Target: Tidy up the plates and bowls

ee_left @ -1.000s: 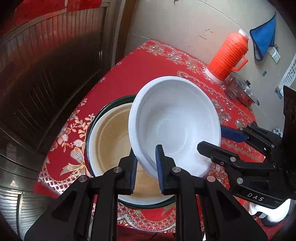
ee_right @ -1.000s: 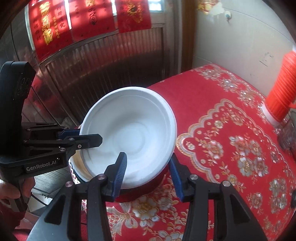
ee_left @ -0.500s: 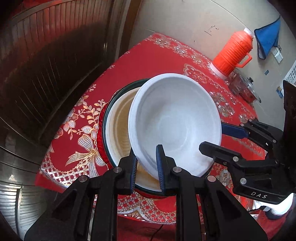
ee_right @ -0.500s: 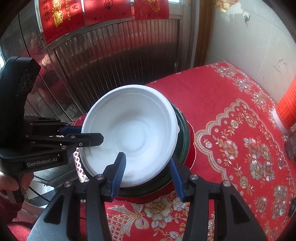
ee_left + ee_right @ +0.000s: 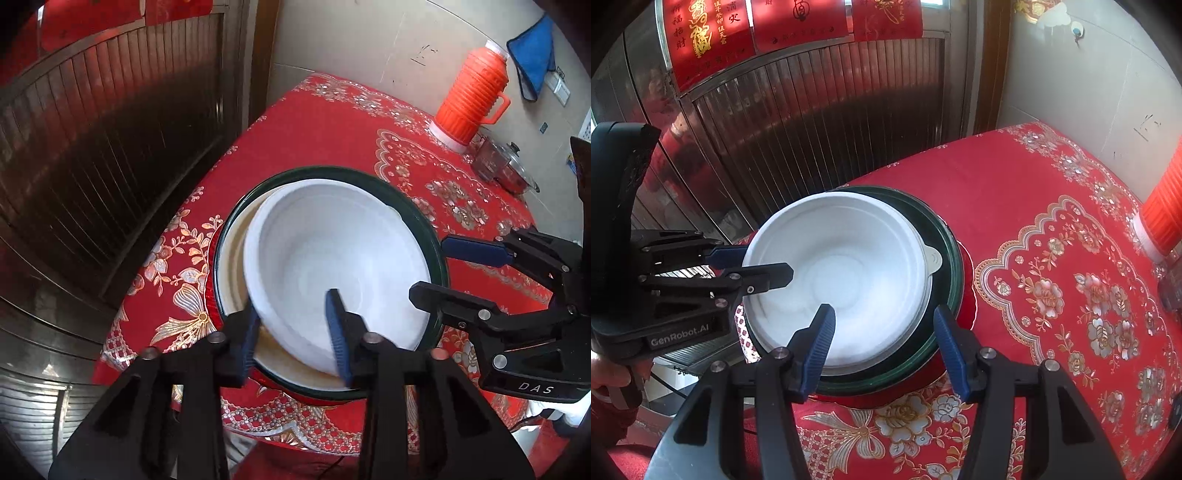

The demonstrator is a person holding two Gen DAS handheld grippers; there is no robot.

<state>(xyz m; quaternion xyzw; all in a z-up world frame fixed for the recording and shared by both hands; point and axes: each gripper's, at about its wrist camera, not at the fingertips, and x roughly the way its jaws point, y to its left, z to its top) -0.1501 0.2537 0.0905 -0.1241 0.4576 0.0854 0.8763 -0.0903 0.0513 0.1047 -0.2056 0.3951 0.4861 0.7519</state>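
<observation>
My left claw (image 5: 295, 328) gapes wide astride the white bowl's (image 5: 332, 258) seven o'clock rim. The bowl sits nested in the green basin (image 5: 441, 258). My right claw (image 5: 884, 341) is wide too, holding nothing.

A second ago our left gripper (image 5: 293, 330) was pinched tight on the near rim of the white bowl (image 5: 332, 254), which hung tilted above the green-rimmed basin (image 5: 439, 258). Now the left fingers have spread wide, one outside the bowl's wall and one inside it. The bowl has come down and sits inside the basin, leaning toward its left side. Our right gripper (image 5: 882, 350) was already spread and has opened further; its fingers now straddle the near rims of bowl and basin together.
</observation>
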